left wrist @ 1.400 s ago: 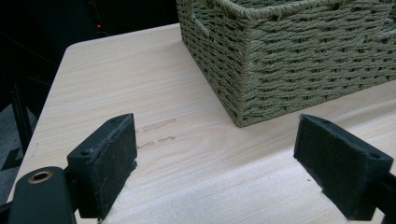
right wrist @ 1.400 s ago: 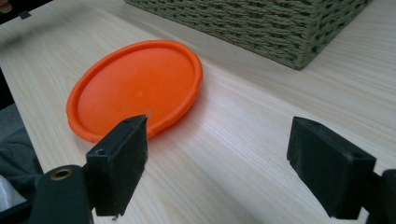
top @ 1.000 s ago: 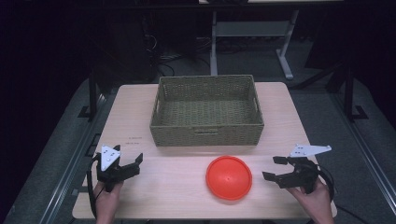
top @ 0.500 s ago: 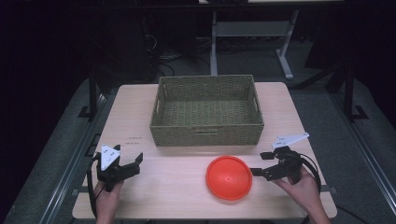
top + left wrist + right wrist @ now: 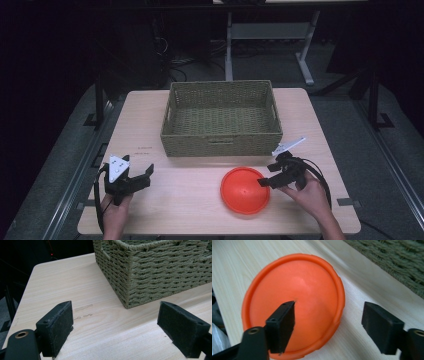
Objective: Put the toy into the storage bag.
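Orange bowl (image 5: 245,189) upside down on the table (image 5: 320,130), near side, right of centre, just in front of the basket (image 5: 222,119).

Bowl round, no long axis; dome up, rim flat on the wood. Right gripper (image 5: 269,175) at its right edge, jaws spread, one over the dome, the other past the rim; contact unclear. Left gripper (image 5: 142,175) released, well apart at near left. In the right gripper view the bowl's near rim is partly hidden by a jaw.
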Demonstrator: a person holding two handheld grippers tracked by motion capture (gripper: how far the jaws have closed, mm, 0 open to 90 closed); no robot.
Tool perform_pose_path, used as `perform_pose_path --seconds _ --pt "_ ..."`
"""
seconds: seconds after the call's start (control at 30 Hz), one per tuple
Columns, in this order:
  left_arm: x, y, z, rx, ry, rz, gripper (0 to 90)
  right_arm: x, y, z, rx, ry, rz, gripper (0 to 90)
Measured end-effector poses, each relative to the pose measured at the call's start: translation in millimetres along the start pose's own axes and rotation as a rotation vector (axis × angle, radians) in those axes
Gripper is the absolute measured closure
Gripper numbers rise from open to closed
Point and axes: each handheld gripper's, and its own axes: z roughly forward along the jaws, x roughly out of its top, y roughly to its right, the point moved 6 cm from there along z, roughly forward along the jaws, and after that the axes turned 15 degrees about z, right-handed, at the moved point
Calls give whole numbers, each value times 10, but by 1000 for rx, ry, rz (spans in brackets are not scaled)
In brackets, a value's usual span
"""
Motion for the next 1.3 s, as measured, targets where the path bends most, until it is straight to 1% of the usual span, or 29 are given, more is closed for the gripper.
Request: perform_pose_path --seconds 0.07,0.1,0.2,0.23,0.3,0.37,0.4,0.53,0.6,0.63,0.73,0.77,0.83,0.87,1.0,1.03,1.13,1.17,1.2,1.27,1.3 --pt "-1 -2 -3 1 -3 0 128 0 13 29 -3 -9 3 311" --pt "-3 -2 -6 1 -6 0 128 -3 18 62 2 -18 6 348" --pt "3 -7 -12 2 -3 4 128 -9 23 90 -4 -34 16 374" --pt "3 -5 -11 3 -5 2 128 -13 37 120 2 -48 19 407" --pt "4 0 -8 3 -2 1 128 -12 46 135 -1 -49 15 417" --pt "6 3 -8 3 -2 8 128 -19 51 162 -6 -65 20 455" --pt "6 3 -8 3 -2 8 128 -19 51 162 -6 -65 20 455" --pt "4 1 -5 4 -2 2 128 -25 69 194 -11 -81 20 502" --pt "6 0 -5 4 -2 1 128 -22 72 200 -10 -80 21 507" --pt "7 2 -5 4 -1 2 128 -22 77 207 -13 -83 23 531" --pt "7 6 -9 1 -3 10 128 -20 79 213 -13 -84 30 549" --pt "11 4 -8 3 3 6 128 -17 85 222 -22 -88 39 570" --pt "10 3 -8 4 3 5 128 -16 87 227 -27 -89 40 580" --pt "9 2 -9 4 2 4 128 -15 90 234 -22 -89 40 593" --pt "10 1 -7 5 0 5 128 -17 85 262 -31 -99 43 623" --pt "11 2 -8 2 -1 11 128 -15 85 265 -30 -94 38 637" --pt "11 2 -8 2 -2 12 128 -11 86 259 -30 -88 42 661" --pt "13 1 -8 5 4 5 128 -2 87 242 -25 -77 49 694" --pt "13 1 -8 5 4 5 128 -2 87 242 -25 -77 49 694" --pt "9 -7 -13 6 0 5 128 10 77 211 -17 -66 59 727" --pt "8 -9 -14 6 -1 3 128 15 74 196 -22 -63 54 738"
